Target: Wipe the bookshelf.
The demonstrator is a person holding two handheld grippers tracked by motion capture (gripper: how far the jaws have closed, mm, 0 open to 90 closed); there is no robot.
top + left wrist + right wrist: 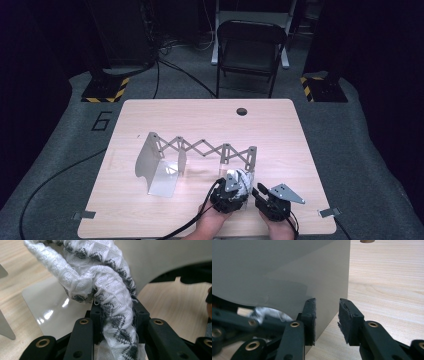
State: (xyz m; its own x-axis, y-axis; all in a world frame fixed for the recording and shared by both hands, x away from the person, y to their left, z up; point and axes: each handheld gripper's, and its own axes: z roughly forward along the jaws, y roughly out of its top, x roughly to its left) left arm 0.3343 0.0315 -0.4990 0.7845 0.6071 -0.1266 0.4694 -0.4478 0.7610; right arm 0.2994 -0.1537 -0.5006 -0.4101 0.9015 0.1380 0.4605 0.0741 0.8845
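a bunched white knitted cloth with dark grey zigzag bands [110, 290] sits pinched between the pads of the left gripper [117, 315], held at the near right end of the grey metal folding rack with scissor-lattice arms [200, 150] on the pale wooden table [150, 115]. the left hand [210, 222] comes in from the bottom edge with its gripper pointing away toward the rack's right end plate, while the right gripper [327, 315] sits just beside it, jaws parted and gripping nothing, one pad just beside that grey plate's edge. both forearms are cut off by the frame, and the cloth's lower part is hidden behind the jaws.

Knitted cloth [110, 290] fuzzy, frayed; rack plate [55, 312] glossy metal (reflective); table [387, 277] matt wood grain.
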